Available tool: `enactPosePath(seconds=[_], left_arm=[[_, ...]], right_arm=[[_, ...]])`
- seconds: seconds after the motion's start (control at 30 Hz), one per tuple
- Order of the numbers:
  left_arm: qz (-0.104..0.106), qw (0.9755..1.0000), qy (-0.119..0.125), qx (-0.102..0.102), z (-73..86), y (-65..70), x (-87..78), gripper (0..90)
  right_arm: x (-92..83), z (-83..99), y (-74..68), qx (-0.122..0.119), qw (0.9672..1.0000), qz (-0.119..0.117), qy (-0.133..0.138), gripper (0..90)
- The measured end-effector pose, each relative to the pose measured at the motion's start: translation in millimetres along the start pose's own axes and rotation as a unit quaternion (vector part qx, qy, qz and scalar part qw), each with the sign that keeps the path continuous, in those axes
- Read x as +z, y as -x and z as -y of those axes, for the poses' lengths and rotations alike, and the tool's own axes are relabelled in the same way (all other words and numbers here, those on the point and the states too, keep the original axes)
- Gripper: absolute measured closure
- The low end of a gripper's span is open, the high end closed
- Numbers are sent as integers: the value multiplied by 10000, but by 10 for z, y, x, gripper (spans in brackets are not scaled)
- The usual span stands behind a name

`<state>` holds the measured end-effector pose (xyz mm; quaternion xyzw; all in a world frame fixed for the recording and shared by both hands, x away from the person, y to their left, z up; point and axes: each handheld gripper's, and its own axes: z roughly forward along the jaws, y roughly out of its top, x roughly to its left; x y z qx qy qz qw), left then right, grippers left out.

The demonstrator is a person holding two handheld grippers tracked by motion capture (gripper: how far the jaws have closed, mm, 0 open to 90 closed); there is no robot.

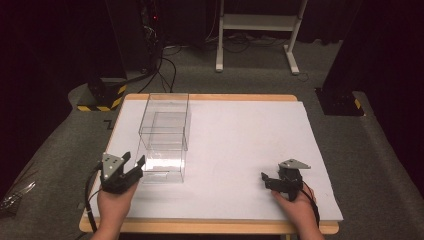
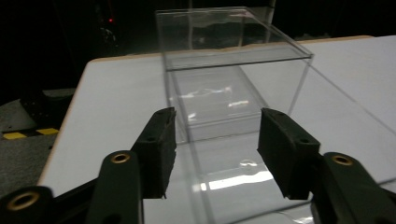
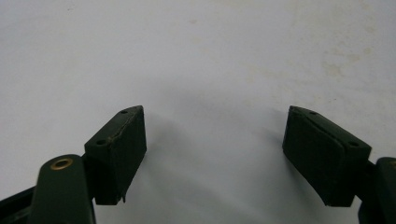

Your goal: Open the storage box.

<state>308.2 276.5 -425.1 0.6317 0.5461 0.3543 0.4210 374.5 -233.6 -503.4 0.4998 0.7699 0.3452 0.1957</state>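
Clear box (image 1: 164,134): on the left half of the white surface (image 1: 240,150), a tall see-through case with a second see-through layer or part inside; exact make-up hard to tell.
Left gripper (image 1: 131,166): at the near left corner of the box; in the left gripper view (image 2: 215,135) jaws partly apart, a thin clear wall running between them, pads not seen pressing on it.
Right gripper (image 1: 266,178): well apart from the box, low over bare surface; in the right gripper view (image 3: 212,149) jaws wide apart, nothing between.
Risk, slipping: smooth thin plastic, easy to slide out of a light pinch, likely if squeezed near the very edge.
Risk, tipping: tall light box held at one corner only, apt to tilt or swing when lifted, since the other hand gives no support.
Risk, pushing: jaws closing off-centre could shove the box across the surface rather than grip it.
Risk, misjudged edge: glare and transparency hide the walls, so a pad may land on the wrong panel.
Risk, cracking: too hard a squeeze could bend or crack the thin wall.
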Motion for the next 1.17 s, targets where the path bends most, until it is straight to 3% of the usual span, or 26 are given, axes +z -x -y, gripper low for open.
enactPosePath(seconds=[0.13, 0.23, 0.3, 0.33, 0.5, 0.63, 0.7, 0.73, 0.83, 0.87, 1.17], left_arm=[[-164, 9998, -36, -92, 33, -280, 52, 543], [-368, 9990, -235, -134, 113, -484, 133, 582], [-410, 9986, -295, -163, 144, -533, 159, 602], [-500, 9976, -449, -151, 212, -620, 211, 605], [-551, 9952, -790, -179, 385, -742, 319, 605], [-527, 9913, -1210, -28, 564, -764, 428, 548], [-512, 9905, -1279, 9, 592, -764, 449, 529], [-474, 9883, -1450, 39, 629, -764, 487, 485], [-369, 9874, -1539, 66, 630, -761, 505, 438], [-322, 9857, -1651, 44, 635, -761, 527, 415], [-383, 9861, -1616, -23, 647, -759, 526, 373]], right_arm=[[0, 0, -1, 0, 10000, 1, 0, 215], [0, 0, -1, -1, 10000, 1, 0, 215], [0, 0, -1, 1, 10000, 2, -1, 215], [0, 0, -1, -1, 10000, 4, 0, 215], [0, 0, -4, 7, 10000, 7, -4, 215], [0, 0, -7, 14, 10000, 15, -8, 216], [0, 0, -7, 12, 10000, 19, -8, 217], [1, 0, -8, 9, 10000, 21, -5, 217], [1, 0, -8, 9, 10000, 22, -6, 217], [1, 0, -8, 7, 10000, 26, -5, 218], [3, 0, -13, -4, 10000, 50, -9, 220]])
